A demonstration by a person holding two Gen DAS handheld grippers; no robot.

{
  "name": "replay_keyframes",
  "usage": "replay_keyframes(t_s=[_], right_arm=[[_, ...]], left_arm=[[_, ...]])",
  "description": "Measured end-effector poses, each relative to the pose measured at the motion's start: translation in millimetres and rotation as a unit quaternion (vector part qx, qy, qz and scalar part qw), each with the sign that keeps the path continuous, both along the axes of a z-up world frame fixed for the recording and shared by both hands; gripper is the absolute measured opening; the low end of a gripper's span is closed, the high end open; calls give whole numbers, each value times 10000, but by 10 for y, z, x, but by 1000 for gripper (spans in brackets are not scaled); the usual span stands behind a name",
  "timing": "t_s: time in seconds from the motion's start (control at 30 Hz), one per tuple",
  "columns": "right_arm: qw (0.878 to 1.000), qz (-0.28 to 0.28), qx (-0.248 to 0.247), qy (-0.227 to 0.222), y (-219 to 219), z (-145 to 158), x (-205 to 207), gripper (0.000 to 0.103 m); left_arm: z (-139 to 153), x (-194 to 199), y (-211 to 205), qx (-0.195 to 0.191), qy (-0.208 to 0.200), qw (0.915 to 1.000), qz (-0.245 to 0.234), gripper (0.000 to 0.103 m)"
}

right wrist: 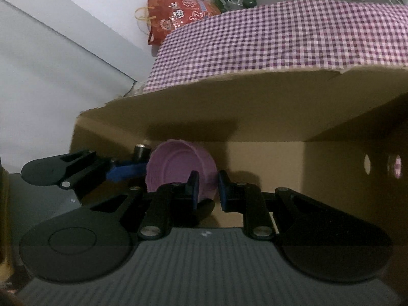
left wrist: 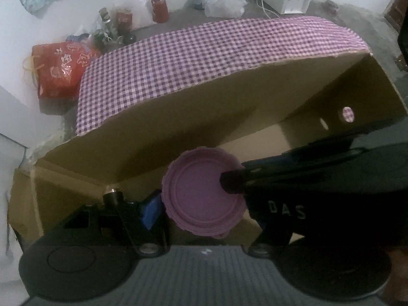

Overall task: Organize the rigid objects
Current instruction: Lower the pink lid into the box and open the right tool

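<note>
A round purple plastic bowl [left wrist: 201, 193] hangs tilted inside an open cardboard box [left wrist: 178, 127]. My left gripper [left wrist: 202, 213] is shut across its width, and a blue pad [left wrist: 150, 211] presses on its left edge. The far finger is hidden behind my right gripper [left wrist: 230, 182], which comes in from the right onto the bowl's face. In the right wrist view my right gripper [right wrist: 207, 191] is nearly closed, with its pads on either side of the bowl's [right wrist: 176, 168] right rim. The left gripper's finger [right wrist: 119, 173] touches the bowl's left side there.
A small dark cylinder with a silver top [left wrist: 112, 193] stands in the box beside the bowl. Behind the box lies a purple checked cloth [left wrist: 204, 51]. Past it are a red gift bag [left wrist: 58, 74], jars and bottles [left wrist: 159, 7] and a white wall. The box wall [right wrist: 255, 107] rises close ahead.
</note>
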State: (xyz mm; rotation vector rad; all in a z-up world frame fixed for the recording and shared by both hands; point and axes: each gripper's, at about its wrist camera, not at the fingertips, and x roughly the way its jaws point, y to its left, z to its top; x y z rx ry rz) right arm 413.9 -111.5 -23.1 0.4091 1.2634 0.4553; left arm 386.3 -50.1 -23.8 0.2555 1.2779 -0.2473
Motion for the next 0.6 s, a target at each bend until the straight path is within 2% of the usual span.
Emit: replay_keyframes(t_s=[0.2,0.27,0.37,0.47,0.6], right_arm=[[9998,-124,131,112,-37,-182,80,18],[9995,-176,194,151,-74,-214,89,22],[9988,-235,383,176,-126,-225,83,31],[9982,-330,465,180,-206,-161,47,35],[9960,-426,782,77,-340,32,-38,41]], left_arm=[[-62,45,-26,111,-76,9999,-15,76],[-33,43,-16,26,-115,9999,-8,82],[43,29,14,-42,-186,9998,24,84],[150,8,38,-66,-267,9996,57,84],[398,-92,119,-280,-475,9984,118,84]])
